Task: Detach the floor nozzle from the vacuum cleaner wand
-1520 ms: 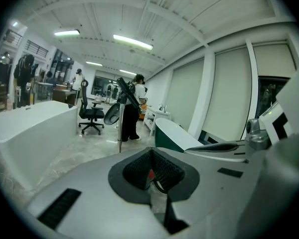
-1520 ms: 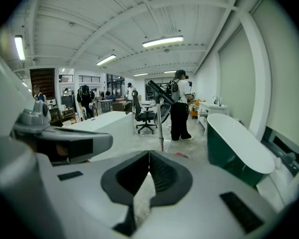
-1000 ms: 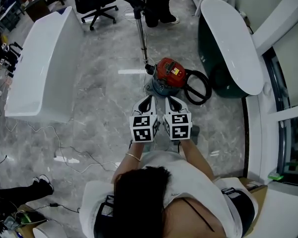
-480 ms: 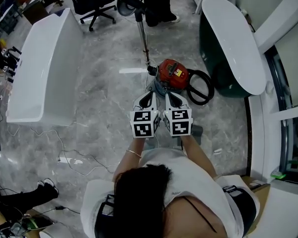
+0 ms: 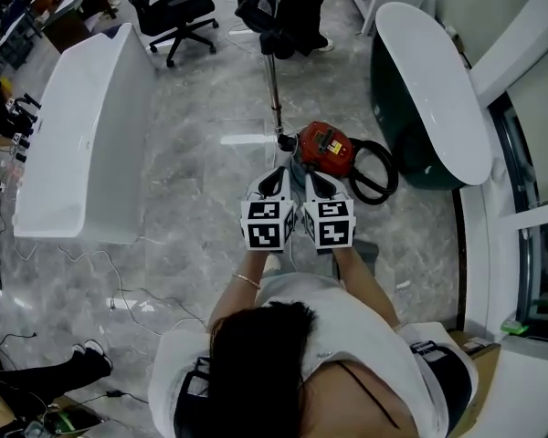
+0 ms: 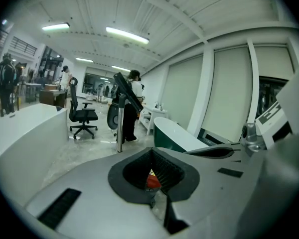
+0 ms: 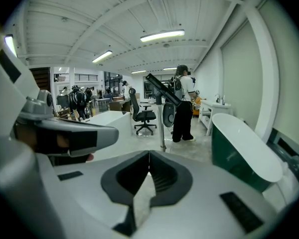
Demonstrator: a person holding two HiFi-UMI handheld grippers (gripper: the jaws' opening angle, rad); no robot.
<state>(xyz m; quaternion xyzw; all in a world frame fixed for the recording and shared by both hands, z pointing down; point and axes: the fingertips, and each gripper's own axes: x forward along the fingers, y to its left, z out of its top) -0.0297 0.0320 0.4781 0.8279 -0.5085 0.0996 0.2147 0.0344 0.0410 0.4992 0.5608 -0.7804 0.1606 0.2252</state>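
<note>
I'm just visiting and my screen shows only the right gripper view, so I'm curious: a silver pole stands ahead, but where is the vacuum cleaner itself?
Observer: The head view shows a red vacuum body on the floor just ahead of your right gripper, beside the foot of that wand.
Operator: Is the other gripper holding anything?
Observer: No. The left gripper view shows the left gripper with its jaws together and nothing between them.
</note>
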